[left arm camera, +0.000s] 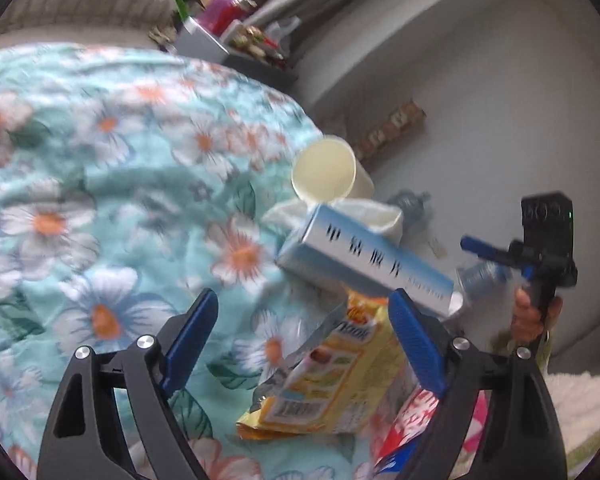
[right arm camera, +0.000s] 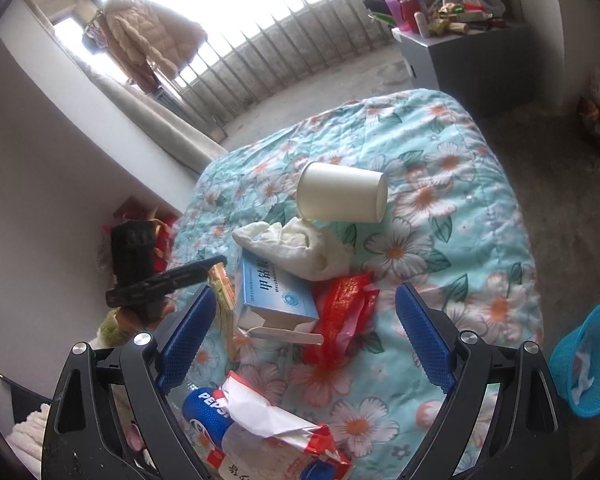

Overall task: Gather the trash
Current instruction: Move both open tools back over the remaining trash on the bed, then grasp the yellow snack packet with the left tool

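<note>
With both grippers' fingers apart and empty, my left gripper straddling the yellow wrapper on the bed, I may, given blur, snag the blue box.

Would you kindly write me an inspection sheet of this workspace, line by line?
Surface: floral quilt, rumpled, covering the whole top.
Job's things: paper cup on its side; crumpled white tissue beside it; blue and white box; red wrapper; yellow snack bag; Pepsi bottle under a red and white wrapper.
Clutter: blue basket on the floor, something white already inside.
Grippers: left gripper open, above the yellow snack bag; right gripper open, nothing between its fingers.
Cables: nothing seen.
Surroundings: grey cabinet loaded with oddments; puffy coat hanging by the bright window.
</note>
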Tool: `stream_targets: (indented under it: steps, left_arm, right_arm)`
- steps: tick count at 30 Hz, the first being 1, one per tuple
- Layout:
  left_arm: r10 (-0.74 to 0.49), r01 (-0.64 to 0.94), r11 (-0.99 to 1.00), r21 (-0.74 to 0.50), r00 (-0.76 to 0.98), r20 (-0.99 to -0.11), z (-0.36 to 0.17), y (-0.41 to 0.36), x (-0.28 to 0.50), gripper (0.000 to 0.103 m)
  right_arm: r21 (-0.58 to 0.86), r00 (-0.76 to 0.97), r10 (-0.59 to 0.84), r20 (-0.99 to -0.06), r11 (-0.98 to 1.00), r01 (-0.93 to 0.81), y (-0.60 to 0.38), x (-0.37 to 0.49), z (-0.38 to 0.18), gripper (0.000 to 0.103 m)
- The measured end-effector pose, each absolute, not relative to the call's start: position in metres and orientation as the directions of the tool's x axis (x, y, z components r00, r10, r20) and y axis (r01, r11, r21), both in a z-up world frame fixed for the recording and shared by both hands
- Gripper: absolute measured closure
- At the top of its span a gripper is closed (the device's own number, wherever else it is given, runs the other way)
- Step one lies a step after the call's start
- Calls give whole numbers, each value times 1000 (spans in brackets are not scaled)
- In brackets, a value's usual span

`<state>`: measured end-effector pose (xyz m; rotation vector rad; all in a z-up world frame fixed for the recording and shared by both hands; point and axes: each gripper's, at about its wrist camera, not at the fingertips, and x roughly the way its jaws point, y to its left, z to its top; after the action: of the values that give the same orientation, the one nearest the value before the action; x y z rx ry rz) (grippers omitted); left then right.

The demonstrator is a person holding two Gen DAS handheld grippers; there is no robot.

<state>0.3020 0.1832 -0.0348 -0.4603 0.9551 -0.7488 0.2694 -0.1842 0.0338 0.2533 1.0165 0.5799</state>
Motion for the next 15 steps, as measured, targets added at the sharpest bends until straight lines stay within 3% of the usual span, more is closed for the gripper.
stream_targets:
  steps: [8,15]
  left_arm:
    - [-818,450,573,-685,254,-517,-49,165,305,19]
    - [-811,477,579,-661,254,-527,-45,167,284,42]
  right_arm:
    - [428,416,529,-740,847,-315,-180,266,40,16]
    - [413,424,521,-740,851,-324,-175,260,47,16]
